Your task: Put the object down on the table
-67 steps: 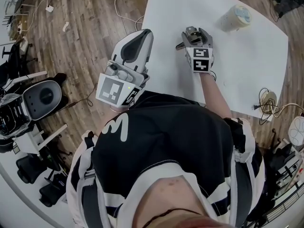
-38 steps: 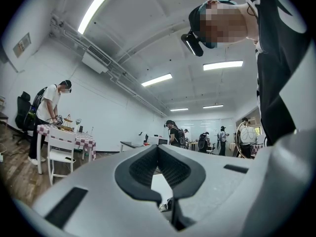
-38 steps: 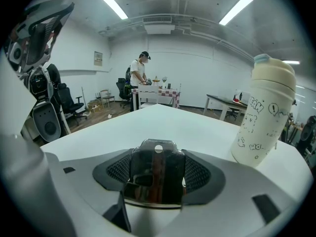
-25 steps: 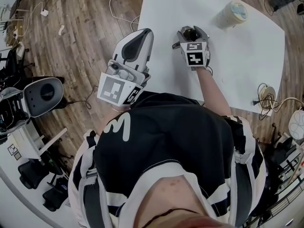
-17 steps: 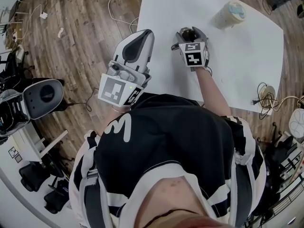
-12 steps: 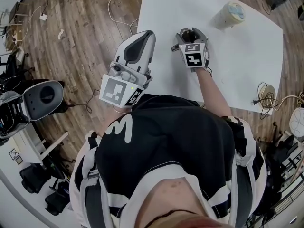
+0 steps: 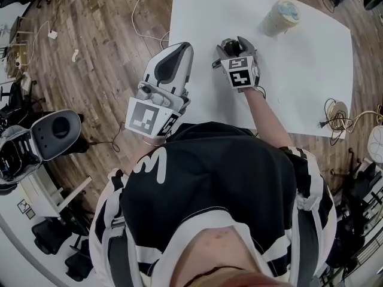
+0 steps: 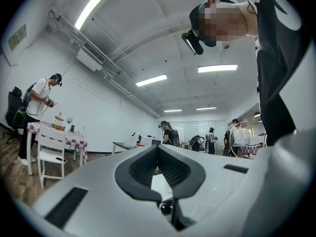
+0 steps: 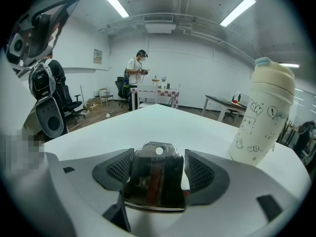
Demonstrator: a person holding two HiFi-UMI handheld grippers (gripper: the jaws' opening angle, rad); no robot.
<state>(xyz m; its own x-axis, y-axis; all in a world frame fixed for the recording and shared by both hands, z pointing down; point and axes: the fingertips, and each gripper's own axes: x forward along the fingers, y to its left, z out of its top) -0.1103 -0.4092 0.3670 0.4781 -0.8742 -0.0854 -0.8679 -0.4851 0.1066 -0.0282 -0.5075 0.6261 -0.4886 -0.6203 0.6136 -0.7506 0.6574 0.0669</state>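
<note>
My right gripper (image 7: 231, 44) is low over the white table (image 7: 299, 70), near its left part. It is shut on a shiny metal piece (image 9: 155, 179) with a small hole at its top, which stands upright between the dark ribbed pads (image 9: 118, 168). I cannot tell whether the piece touches the table. In the head view the metal piece (image 7: 230, 42) shows only as a dark glint at the jaw tips. My left gripper (image 7: 179, 51) hangs beside the table's left edge, over the wooden floor. In the left gripper view its jaws meet at the tips, so this left gripper (image 8: 158, 149) is shut and holds nothing.
A cream tumbler with a blue lid (image 7: 279, 17) stands at the table's far side, and this tumbler (image 9: 261, 115) is ahead and right of my right jaws. A coiled cable (image 7: 336, 115) lies at the table's right edge. An office chair (image 7: 51, 130) and cables lie on the floor at left.
My right gripper has crept slightly forward over the table with the metal piece still held. The left gripper keeps its place. The head camera has shifted a little.
</note>
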